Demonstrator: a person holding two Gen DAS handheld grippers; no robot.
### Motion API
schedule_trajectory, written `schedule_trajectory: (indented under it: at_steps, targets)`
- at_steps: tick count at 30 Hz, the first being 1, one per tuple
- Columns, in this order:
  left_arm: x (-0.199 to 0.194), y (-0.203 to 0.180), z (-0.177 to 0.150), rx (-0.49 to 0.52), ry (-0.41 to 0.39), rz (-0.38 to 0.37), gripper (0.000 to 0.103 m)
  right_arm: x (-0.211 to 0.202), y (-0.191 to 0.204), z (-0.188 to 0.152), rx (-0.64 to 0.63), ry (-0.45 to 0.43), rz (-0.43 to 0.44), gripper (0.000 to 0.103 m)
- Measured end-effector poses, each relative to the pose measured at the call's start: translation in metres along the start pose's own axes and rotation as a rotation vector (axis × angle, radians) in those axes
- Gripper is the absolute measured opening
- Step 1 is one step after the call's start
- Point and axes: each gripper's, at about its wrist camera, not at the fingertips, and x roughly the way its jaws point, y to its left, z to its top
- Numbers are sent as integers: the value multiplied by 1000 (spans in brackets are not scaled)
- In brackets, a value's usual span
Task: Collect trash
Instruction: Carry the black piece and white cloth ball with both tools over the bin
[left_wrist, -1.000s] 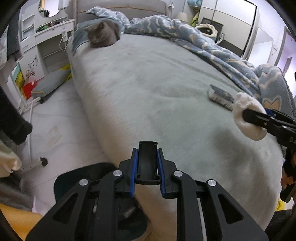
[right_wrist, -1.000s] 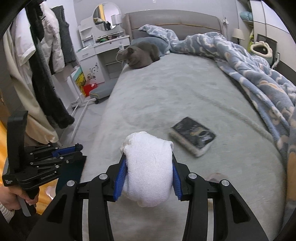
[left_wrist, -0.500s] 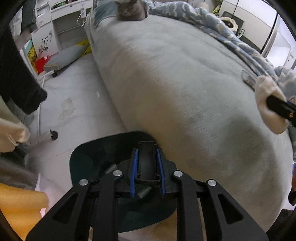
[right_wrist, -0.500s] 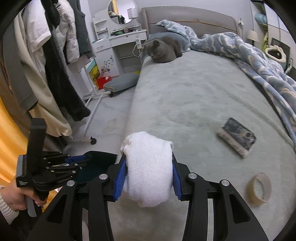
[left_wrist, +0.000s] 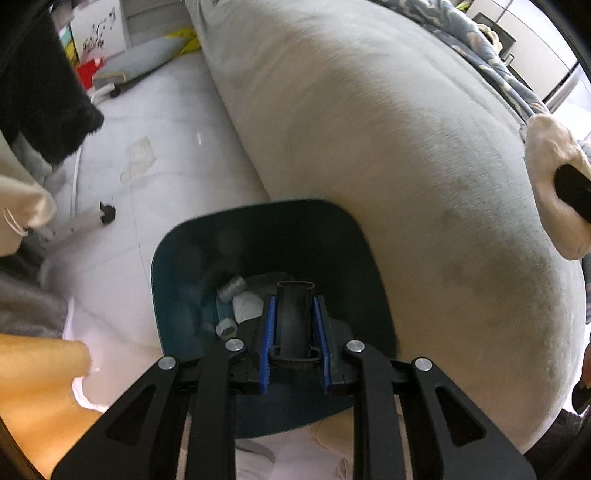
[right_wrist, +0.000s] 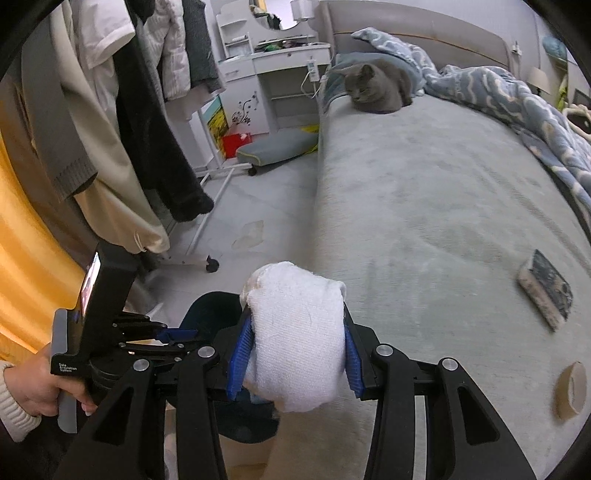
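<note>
The left gripper clenches the handle of a dark teal bin, holding it beside the bed's foot edge, likely to catch the white wad clamped in the right gripper.

Dark teal bin now fully under the left gripper.
</note>
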Motion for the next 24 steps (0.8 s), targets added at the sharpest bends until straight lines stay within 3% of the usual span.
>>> schedule_trajectory:
  at_steps: [13,14,16,24]
  targets:
    - [12,30,-17,-54,97,-34,24,30,31,6,-30,45,32,44]
    - [13,32,-17,-55,102,-36,26,33,34,7,-31,49,34,44]
    - [14,34,-19,-52,114,-41,41,38,38,7,-35,57,36,44]
    - [5,46,-22,-52,79,-41,62,62,53,7,-47,97,38,44]
